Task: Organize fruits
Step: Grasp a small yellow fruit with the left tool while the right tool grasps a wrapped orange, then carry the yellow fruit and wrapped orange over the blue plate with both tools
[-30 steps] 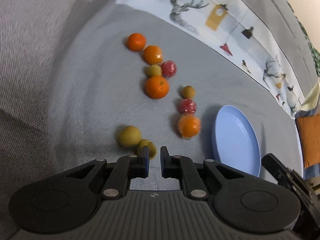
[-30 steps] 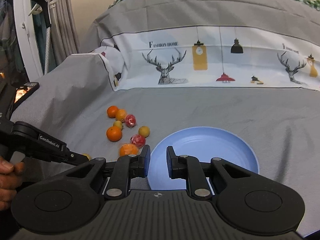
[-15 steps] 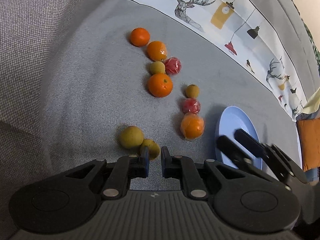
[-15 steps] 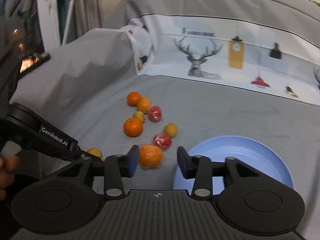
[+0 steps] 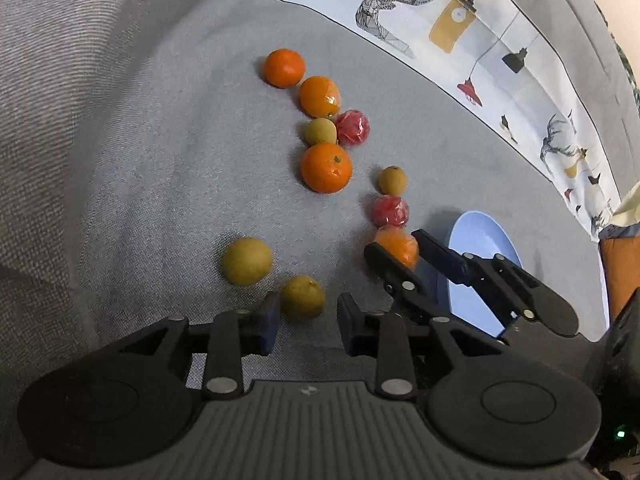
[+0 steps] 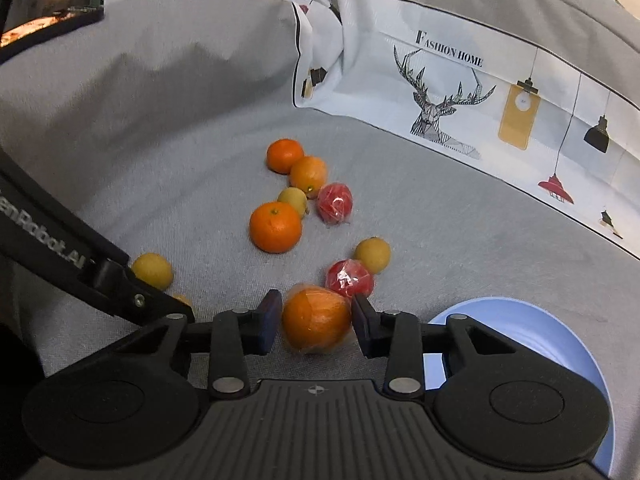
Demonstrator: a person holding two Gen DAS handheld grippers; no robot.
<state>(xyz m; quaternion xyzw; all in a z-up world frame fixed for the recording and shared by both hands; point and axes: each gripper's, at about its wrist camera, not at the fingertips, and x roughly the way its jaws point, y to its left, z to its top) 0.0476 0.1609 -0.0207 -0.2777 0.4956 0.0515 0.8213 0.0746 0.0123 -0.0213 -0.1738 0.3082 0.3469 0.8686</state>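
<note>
Several fruits lie on a grey cloth beside a light blue plate [image 6: 540, 344], also in the left wrist view [image 5: 480, 248]. My right gripper [image 6: 314, 320] is open, its jaws on either side of a wrapped orange [image 6: 316, 320], which the left wrist view [image 5: 396, 246] also shows. My left gripper [image 5: 306, 316] is open, its jaws on either side of a small yellow-green fruit [image 5: 302, 296]. A second yellow-green fruit [image 5: 247, 261] lies just left of it. Oranges [image 5: 326, 167], red wrapped fruits [image 5: 390, 210] and small yellow fruits [image 5: 392, 180] lie farther off.
A white printed cloth with a deer and lamps [image 6: 480, 100] runs along the back. Raised grey fabric folds [image 6: 140, 80] stand at the left. An orange cushion [image 5: 624, 272] is at the far right edge.
Both grippers opened from nearly shut. The right gripper moved left from the plate to the wrapped orange, now between its jaws. The left gripper came up to the small yellow-green fruit.
</note>
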